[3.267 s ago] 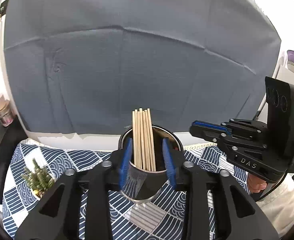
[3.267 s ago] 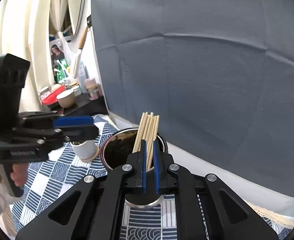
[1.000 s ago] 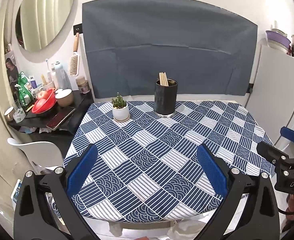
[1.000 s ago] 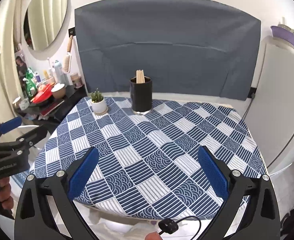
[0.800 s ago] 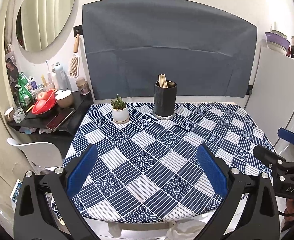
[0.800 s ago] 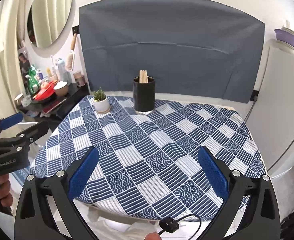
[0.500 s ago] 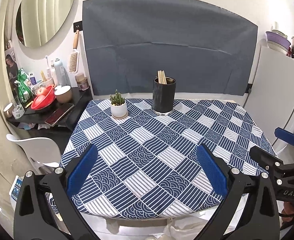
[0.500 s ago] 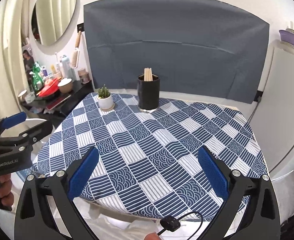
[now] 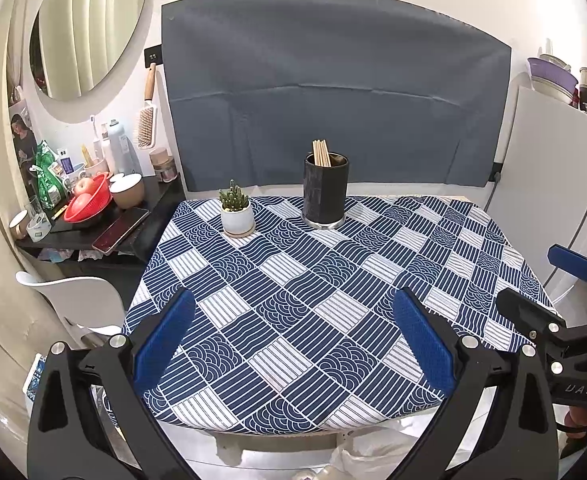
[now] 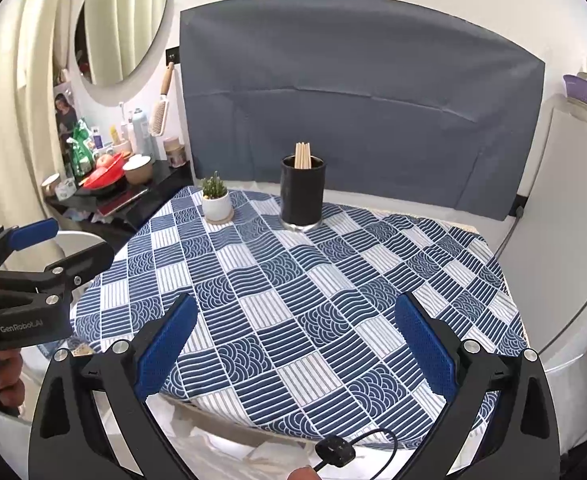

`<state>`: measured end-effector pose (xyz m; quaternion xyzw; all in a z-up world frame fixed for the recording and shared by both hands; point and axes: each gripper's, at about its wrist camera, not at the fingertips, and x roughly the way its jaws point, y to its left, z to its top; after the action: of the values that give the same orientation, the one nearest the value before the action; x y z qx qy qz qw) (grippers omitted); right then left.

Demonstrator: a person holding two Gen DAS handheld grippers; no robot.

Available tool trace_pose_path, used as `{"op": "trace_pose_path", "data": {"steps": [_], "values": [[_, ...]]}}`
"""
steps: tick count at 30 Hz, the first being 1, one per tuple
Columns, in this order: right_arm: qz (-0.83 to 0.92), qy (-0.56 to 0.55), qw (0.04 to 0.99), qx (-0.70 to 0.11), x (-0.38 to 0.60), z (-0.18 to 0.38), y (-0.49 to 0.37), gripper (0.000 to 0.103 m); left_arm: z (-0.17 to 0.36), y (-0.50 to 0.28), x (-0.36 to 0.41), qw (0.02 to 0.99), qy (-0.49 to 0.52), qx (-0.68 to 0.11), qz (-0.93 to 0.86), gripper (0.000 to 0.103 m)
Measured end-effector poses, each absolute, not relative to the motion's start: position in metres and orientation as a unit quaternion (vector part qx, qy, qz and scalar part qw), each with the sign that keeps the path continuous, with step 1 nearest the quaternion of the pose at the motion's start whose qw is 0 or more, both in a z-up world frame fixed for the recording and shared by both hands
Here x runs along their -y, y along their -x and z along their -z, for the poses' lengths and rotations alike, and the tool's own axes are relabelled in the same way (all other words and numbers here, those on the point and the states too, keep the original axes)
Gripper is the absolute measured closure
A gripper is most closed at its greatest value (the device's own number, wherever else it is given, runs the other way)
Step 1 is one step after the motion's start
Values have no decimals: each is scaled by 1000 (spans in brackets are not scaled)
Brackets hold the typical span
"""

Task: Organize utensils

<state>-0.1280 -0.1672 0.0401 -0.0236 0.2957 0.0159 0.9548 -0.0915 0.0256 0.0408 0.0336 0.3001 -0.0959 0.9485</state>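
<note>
A black cylindrical holder [image 9: 325,192] [image 10: 302,195] stands at the far side of the table, with a bundle of wooden chopsticks [image 9: 320,153] [image 10: 302,155] upright in it. My left gripper [image 9: 293,340] is open, held back at the table's near edge with nothing between its blue pads. My right gripper [image 10: 295,344] is open too, likewise at the near edge and empty. Each gripper shows at the side of the other's view: the right gripper [image 9: 549,280] and the left gripper [image 10: 53,244].
A blue patterned tablecloth [image 9: 333,292] covers the table. A small potted cactus [image 9: 236,212] [image 10: 216,198] sits left of the holder. A cluttered black side shelf [image 9: 93,220] and a white chair [image 9: 73,300] stand to the left; a white cabinet [image 9: 553,184] to the right. A grey cloth hangs behind.
Both grippers were shut at the holder 3.3 s ago; they let go, opened wide and pulled far back. Over the last second both views shift only slightly.
</note>
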Motion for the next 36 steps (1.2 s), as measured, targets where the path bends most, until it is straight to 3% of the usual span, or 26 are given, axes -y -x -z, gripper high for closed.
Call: {"op": "trace_pose_path", "data": {"steps": [36], "values": [[-6,71,962,-264,157,-46,138,8,-41,97,-27,947,-39,-306,92,6]]}}
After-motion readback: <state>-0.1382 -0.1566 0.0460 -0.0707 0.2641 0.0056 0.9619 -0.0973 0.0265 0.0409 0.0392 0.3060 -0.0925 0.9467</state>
